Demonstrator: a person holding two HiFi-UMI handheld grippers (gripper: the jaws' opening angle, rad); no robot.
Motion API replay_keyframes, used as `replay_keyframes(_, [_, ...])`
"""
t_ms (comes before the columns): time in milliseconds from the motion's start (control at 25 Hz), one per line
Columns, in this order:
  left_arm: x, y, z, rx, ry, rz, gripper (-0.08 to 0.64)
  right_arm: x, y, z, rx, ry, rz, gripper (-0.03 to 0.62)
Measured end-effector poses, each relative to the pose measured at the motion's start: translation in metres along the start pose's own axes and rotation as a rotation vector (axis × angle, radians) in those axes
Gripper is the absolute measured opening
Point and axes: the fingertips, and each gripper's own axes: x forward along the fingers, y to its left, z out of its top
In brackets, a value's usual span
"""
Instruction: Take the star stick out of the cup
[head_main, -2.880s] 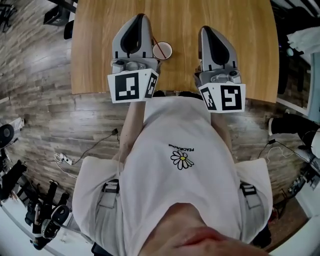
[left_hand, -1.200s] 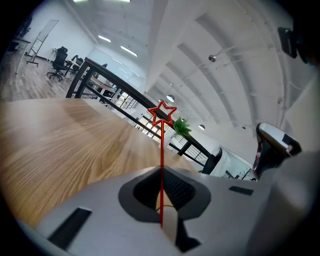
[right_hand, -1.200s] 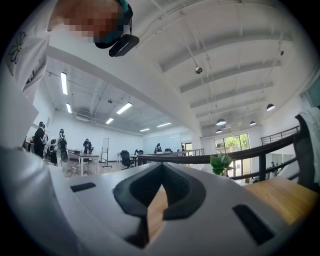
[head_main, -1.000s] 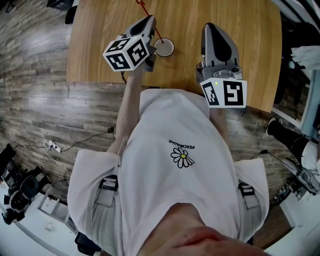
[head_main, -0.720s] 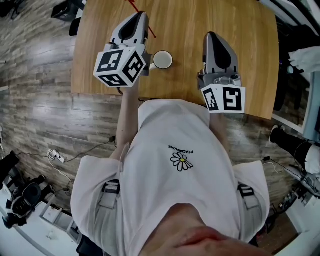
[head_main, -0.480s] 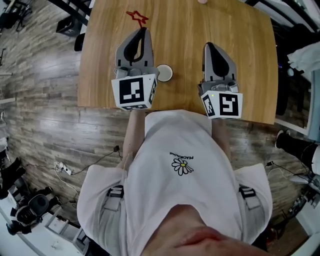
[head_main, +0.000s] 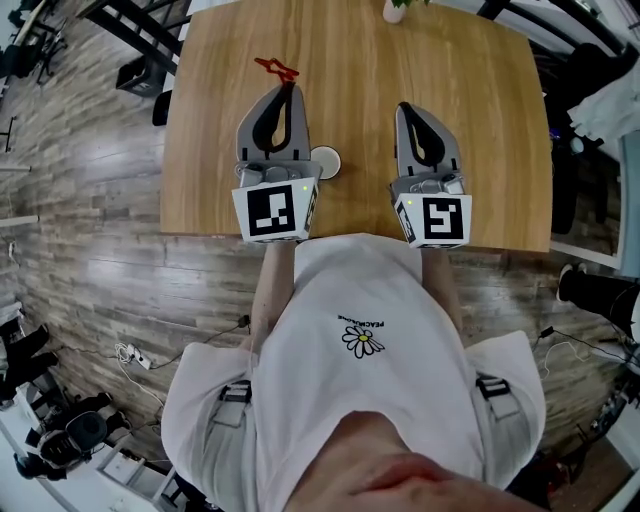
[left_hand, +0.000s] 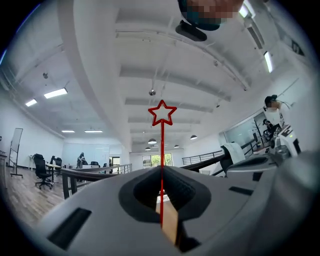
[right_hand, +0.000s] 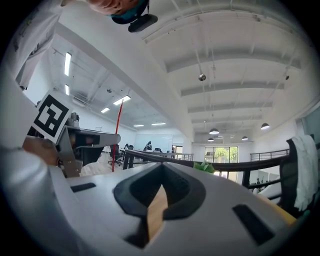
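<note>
My left gripper (head_main: 287, 90) is shut on the thin red star stick; its red star (head_main: 277, 69) sticks out past the fingertips, over the wooden table (head_main: 490, 120). In the left gripper view the stick (left_hand: 162, 150) rises straight from the closed jaws of the left gripper (left_hand: 161, 172) to the star outline (left_hand: 162, 113). The white cup (head_main: 325, 161) stands on the table just right of the left gripper, with no stick in it. My right gripper (head_main: 406, 106) hovers to the cup's right, shut on nothing. The right gripper (right_hand: 161, 167) view catches the red stick (right_hand: 116, 135) at its left.
A small white pot with a plant (head_main: 395, 10) stands at the table's far edge. Dark chairs (head_main: 150, 75) stand off the table's left side. The near table edge runs just under both grippers' marker cubes, with wood floor around.
The left gripper has pulled the star stick up out of the cup and swung it forward. The cup now stands without the stick, and the right gripper has barely moved.
</note>
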Motion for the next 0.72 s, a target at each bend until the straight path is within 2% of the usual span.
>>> replay_keyframes(200, [-0.002,-0.003,0.002,0.006,0.002,0.008,0.02,-0.002,-0.004,-0.003,0.016,0.006,-0.008,0.006])
replay_keyframes(440, [-0.008,0.002,0.004,-0.001,-0.004,0.028,0.02,-0.002,0.009,0.003,-0.047,-0.004,0.036,0.006])
replay_keyframes(720, [-0.01,0.004,0.008,0.009,-0.009,0.044,0.02,-0.001,0.008,0.002,-0.04,-0.009,0.046,0.006])
